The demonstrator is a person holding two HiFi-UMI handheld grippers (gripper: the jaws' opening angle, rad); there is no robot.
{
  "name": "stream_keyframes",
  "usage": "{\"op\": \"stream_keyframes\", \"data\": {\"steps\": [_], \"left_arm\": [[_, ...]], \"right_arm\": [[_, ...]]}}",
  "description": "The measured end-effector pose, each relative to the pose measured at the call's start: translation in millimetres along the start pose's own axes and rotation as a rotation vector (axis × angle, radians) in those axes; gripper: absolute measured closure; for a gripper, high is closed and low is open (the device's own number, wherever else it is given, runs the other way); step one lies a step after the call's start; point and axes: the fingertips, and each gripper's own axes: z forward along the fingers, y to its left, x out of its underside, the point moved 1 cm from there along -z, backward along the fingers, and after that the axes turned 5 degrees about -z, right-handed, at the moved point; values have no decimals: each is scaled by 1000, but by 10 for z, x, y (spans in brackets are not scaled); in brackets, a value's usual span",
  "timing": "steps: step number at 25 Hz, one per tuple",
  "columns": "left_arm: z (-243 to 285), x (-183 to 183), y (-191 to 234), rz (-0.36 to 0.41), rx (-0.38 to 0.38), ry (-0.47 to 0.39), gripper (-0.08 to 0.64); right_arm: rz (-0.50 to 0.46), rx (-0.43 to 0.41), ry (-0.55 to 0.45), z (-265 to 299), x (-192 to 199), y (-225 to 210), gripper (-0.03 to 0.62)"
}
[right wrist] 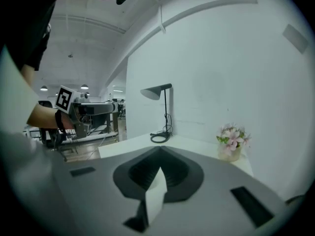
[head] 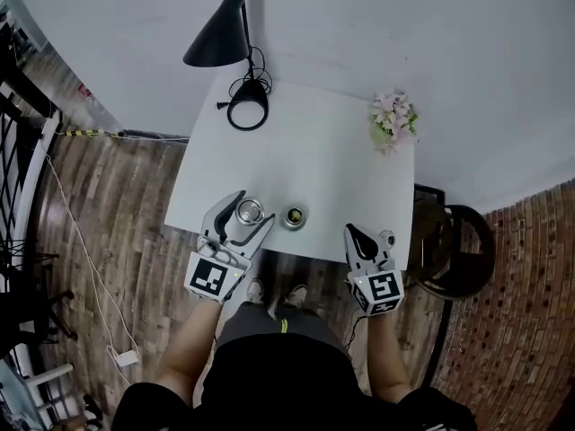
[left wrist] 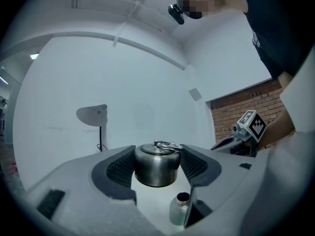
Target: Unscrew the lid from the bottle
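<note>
Steel lid (left wrist: 156, 166) sits clamped in the left hand-held gripper (left wrist: 157, 154), off the bottle (left wrist: 179, 209).

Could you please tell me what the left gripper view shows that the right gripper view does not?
Only the left gripper view: the steel lid clamped between the left gripper's jaws, the open bottle beneath it, and a brick wall. Only the right gripper view: the right gripper's jaws shut on nothing, and the potted flowers. Both: the lamp, the white table and the white wall.
</note>
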Motion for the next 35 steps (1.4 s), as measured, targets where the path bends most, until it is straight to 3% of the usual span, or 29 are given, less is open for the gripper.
{"op": "stream_keyframes", "data": {"steps": [8,16,35], "left_arm": [[-327,-174,431,28,-72,-30,268],[-473,-488,638,28,-135,-94,268],[-488,-631,415,45,-70,-91,269]], "right_arm": [[-122,-5,-78,-248,-594,85,578],[-129,32,-106,-435,-816,99,578],[-120,52,-121,-412,-888,229,580]]}}
